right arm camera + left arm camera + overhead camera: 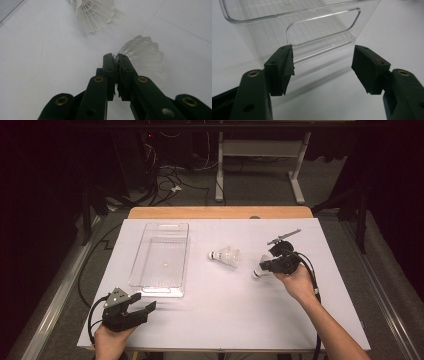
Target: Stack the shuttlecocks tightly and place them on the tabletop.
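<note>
Right hand-held gripper point(116, 58) pinching the skirt edge of a white feathered shuttlecock point(146, 58) just above the white table point(225, 310). Left hand-held gripper point(322, 65) spread wide, facing a clear plastic bin point(299, 25). Second white shuttlecock point(225, 255) lying between bin and right hand-held gripper.

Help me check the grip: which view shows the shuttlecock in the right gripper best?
The right gripper view: the right gripper is shut on the edge of the held shuttlecock, whose feather skirt is plain. The high view shows it small, partly behind the gripper. The left gripper view faces the clear bin.
</note>
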A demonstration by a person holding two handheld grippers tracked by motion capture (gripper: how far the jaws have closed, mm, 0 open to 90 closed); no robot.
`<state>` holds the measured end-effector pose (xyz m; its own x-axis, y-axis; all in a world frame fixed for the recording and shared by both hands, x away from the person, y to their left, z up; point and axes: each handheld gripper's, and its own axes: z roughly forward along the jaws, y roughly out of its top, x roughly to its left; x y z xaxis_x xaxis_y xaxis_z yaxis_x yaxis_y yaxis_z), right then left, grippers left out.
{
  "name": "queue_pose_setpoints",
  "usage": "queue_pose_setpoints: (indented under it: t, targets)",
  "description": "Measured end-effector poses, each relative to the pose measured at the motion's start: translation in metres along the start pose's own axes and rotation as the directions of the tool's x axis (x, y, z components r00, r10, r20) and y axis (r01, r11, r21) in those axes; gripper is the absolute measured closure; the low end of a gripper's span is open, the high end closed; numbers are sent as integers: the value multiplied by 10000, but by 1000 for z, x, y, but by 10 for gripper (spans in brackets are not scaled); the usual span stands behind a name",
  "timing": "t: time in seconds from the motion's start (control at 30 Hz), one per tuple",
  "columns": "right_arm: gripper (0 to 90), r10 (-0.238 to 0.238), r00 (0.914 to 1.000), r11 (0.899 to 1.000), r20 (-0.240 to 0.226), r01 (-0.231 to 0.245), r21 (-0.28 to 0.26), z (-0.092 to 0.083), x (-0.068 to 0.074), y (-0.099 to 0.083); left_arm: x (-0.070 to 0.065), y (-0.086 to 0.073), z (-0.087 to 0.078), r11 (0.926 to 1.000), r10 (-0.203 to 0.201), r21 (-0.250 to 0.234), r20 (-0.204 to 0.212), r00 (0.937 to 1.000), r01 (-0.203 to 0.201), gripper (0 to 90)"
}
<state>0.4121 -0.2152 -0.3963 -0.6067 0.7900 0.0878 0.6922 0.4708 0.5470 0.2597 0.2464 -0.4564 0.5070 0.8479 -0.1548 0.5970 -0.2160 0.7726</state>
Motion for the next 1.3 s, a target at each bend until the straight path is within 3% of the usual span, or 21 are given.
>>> queue_pose_setpoints:
  t: [0.93,1.3]
  targets:
    - [800,533,9986,9985,-15,-533,-145,-1,-13,-34,0,0,0,10000,-45,-23,-30,10000,45,348]
    - [863,459,9988,9989,-180,-460,-15,2,-12,-42,0,0,0,10000,-53,-20,-33,10000,53,348]
